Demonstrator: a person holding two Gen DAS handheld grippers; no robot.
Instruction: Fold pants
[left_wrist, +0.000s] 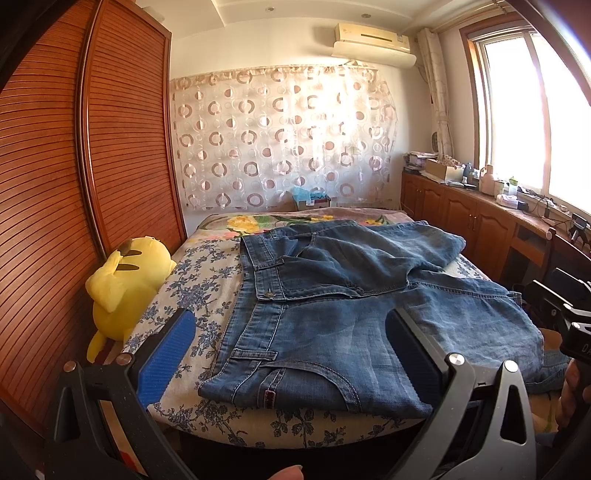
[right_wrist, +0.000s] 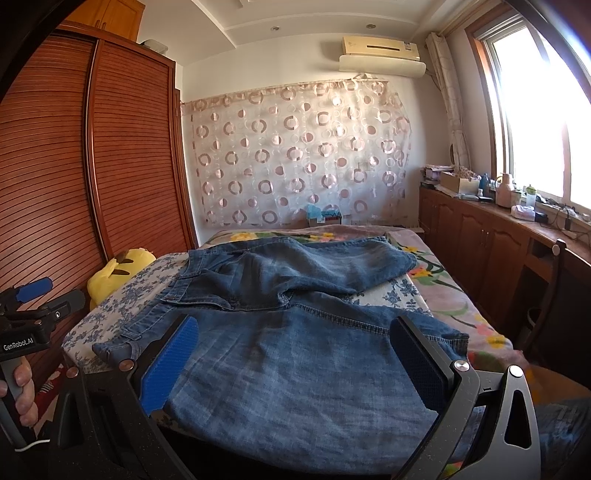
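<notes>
A: Where are the faded blue denim jeans (left_wrist: 332, 314)?

B: They lie spread on the bed's floral-print cover (left_wrist: 207, 291), waistband toward the left side, one leg thrown back across the other toward the far end. The near part reaches the bed's front edge.

A: And the left hand-held gripper with blue ribbed pads (left_wrist: 291, 354)?

B: Its jaws stand wide apart and hold nothing. It hovers at the near edge over the waistband; one blue pad (left_wrist: 166, 354) sits over the bedcover, the other over the denim.

A: The right gripper with blue pads (right_wrist: 295, 365)?

B: Also spread wide with nothing in it, above the near trouser leg (right_wrist: 295, 369). Whether its fingers touch the fabric is hard to tell from this angle.

A: What surrounds the bed?

B: A yellow plush toy with black-tipped ears (left_wrist: 125, 284) rests against the slatted brown wooden wardrobe (left_wrist: 55, 184) on the left. A sheer curtain with a ring pattern (left_wrist: 284, 136) hangs on the far wall under a cream wall air conditioner (left_wrist: 373, 40). On the right, a wooden cabinet counter (left_wrist: 461, 206) cluttered with bottles and boxes runs beneath the bright window (left_wrist: 528, 110).
</notes>
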